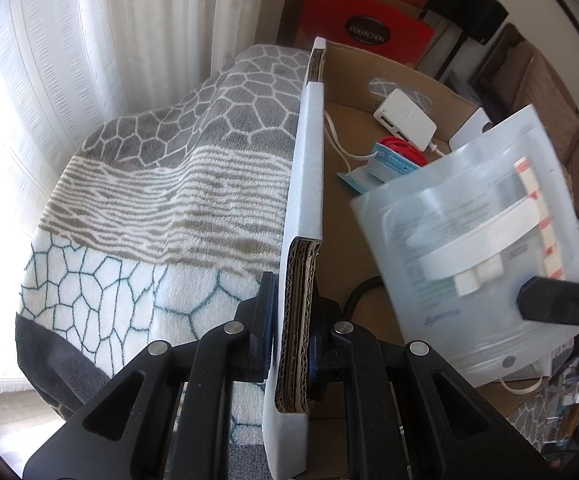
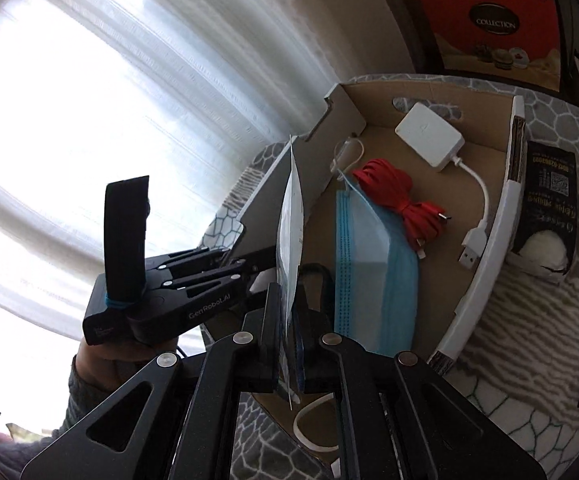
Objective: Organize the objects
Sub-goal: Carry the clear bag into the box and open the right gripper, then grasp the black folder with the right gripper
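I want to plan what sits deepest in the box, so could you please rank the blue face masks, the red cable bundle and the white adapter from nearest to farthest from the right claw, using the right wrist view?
1. Blue face masks, just right of the right claw.
2. Red cable bundle, mid-box, beyond the masks.
3. White adapter, against the far wall.

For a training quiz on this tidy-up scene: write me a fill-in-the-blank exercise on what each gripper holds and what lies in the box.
1. The left gripper is clamped on the wall of the ____ box.
2. The right gripper pinches a translucent plastic ____ over the box.
3. The bundled cable in the box is ____ in colour.
4. The stack of face masks is ____ in colour.

Missing words: cardboard; pouch; red; blue
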The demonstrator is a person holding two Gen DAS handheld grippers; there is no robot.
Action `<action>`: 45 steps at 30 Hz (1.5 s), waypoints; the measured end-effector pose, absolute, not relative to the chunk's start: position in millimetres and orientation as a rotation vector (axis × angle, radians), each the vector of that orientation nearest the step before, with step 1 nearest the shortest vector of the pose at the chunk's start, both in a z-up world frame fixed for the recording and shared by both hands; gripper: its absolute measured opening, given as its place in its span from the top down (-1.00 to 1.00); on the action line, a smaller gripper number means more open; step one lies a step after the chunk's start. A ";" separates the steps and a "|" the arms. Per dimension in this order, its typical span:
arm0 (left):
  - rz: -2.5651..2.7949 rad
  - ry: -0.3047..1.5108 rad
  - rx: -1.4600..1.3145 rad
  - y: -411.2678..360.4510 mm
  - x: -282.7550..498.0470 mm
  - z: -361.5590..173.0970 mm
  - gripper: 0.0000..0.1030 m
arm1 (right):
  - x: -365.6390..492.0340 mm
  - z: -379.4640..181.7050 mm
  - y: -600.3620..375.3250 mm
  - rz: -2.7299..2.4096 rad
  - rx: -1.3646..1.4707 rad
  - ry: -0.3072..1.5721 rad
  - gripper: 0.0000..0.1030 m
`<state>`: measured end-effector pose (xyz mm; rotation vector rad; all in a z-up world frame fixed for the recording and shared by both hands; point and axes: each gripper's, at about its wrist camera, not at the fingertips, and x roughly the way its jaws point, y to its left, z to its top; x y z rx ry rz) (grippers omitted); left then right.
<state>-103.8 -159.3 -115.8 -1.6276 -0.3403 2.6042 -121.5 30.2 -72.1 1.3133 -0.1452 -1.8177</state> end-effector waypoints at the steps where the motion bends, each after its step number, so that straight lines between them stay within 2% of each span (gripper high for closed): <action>1: 2.604 -0.341 -1.628 -159.3 -103.8 -115.7 0.78 | -120.6 -73.8 28.5 -1.829 1.316 -0.123 0.86; 3: 2.604 -0.339 -1.628 -159.3 -103.8 -115.7 0.78 | -119.9 -73.2 28.2 -1.868 1.308 -0.072 0.83; 6: 2.604 -0.341 -1.628 -159.2 -103.8 -115.6 0.78 | -120.3 -64.0 37.0 -1.933 1.275 -0.033 0.63; 11: 2.605 -0.340 -1.628 -159.1 -103.9 -115.5 0.78 | -131.3 -41.9 64.5 -2.007 1.231 -0.062 0.59; 17: 2.604 -0.340 -1.629 -159.1 -103.9 -115.3 0.78 | -151.4 -24.6 107.7 -2.109 1.232 -0.125 0.36; 19: 2.604 -0.341 -1.629 -159.3 -103.8 -115.6 0.78 | -156.7 -23.0 123.3 -2.157 1.259 -0.108 0.05; 20: 2.605 -0.340 -1.629 -159.0 -103.8 -115.5 0.78 | -158.9 -22.8 129.4 -2.180 1.270 -0.100 -0.01; 31: 2.606 -0.340 -1.630 -158.6 -103.9 -114.6 0.78 | -180.8 -34.5 204.5 -2.330 1.367 -0.134 -0.07; 45: 2.605 -0.340 -1.630 -162.8 -100.3 -113.6 0.78 | -202.3 -82.5 270.6 -2.428 1.500 -0.184 -0.09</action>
